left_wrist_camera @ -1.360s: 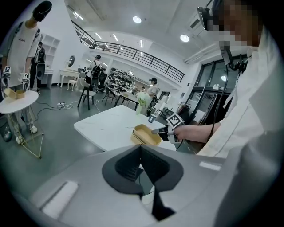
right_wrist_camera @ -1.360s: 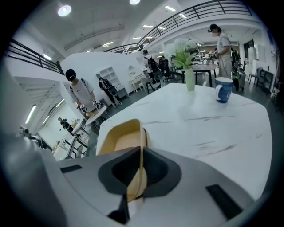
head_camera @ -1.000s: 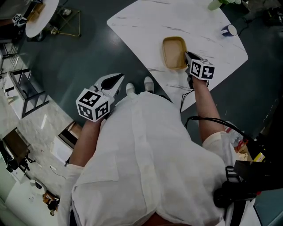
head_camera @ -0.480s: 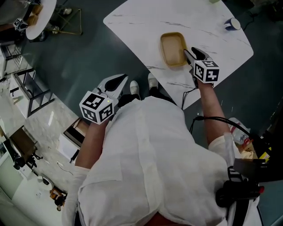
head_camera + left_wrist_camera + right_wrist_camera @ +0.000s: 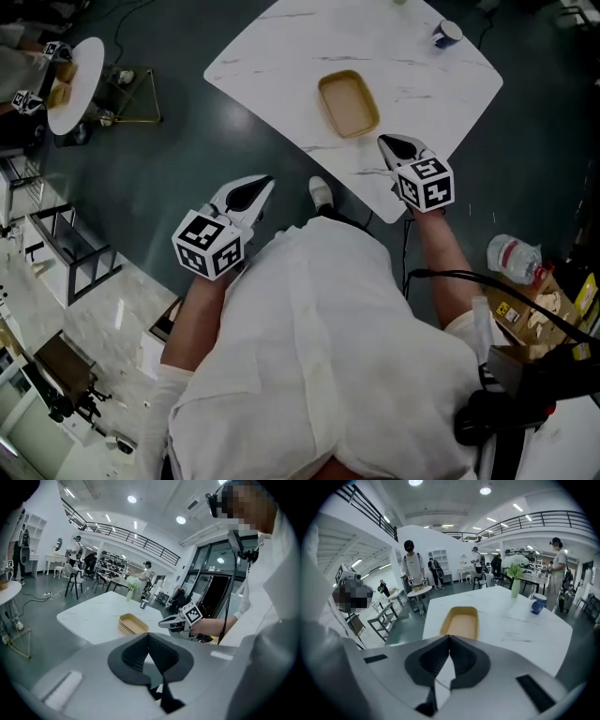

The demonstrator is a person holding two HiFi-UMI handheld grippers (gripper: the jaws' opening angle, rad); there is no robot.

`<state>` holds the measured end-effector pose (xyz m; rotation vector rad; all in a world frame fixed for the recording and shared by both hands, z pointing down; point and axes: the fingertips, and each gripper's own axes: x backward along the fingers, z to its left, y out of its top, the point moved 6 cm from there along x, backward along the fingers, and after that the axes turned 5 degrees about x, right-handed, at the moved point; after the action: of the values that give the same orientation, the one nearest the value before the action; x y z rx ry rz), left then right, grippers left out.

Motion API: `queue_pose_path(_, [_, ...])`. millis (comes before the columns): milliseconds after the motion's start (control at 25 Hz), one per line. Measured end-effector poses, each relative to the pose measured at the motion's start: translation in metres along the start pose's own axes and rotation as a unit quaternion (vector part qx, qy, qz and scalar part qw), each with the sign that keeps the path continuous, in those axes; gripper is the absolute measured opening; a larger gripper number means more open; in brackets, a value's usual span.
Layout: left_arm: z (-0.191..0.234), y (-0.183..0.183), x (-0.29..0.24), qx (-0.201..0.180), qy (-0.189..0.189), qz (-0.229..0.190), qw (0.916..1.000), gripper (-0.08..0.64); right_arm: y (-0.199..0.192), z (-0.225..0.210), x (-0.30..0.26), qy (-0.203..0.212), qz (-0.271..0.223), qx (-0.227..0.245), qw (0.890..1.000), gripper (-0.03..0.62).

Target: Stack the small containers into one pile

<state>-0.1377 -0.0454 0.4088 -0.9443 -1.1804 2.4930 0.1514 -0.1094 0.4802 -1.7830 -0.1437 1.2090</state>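
The tan containers [image 5: 349,103] sit nested in one pile on the marble table [image 5: 272,56], so the stacking looks finished. The right gripper [image 5: 392,146], at the pile's five o'clock, has just closed its jaws on nothing. The left gripper [image 5: 255,190], off the table at seven o'clock, is closed and empty too. Next, I'd guess, both simply back away.

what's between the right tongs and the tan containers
Nothing visible. Only bare white marble tabletop lies between the right tongs, jaws just closed empty, and the stacked tan oblong containers. The blue mug stands far off at the corner.
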Motion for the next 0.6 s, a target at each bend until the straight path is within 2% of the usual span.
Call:
queue_pose_path(240, [-0.018,-0.024,0.034,-0.006,-0.038,-0.006,0.9992,0.006,-0.021,0.086,0.026,0.010,-0.013,-0.012,1.000,0.006])
queue_pose_path(400, [-0.034,-0.042,0.058,-0.018,-0.062,-0.008,0.9979,0.006,-0.033,0.143,0.045,0.006,-0.008,0.022,1.000,0.006])
queue_pose_path(600, [-0.039,-0.070,0.091,-0.028,-0.077,0.003,0.9966,0.006,-0.043,0.196,0.055,0.008,-0.018,0.027,0.999,0.006])
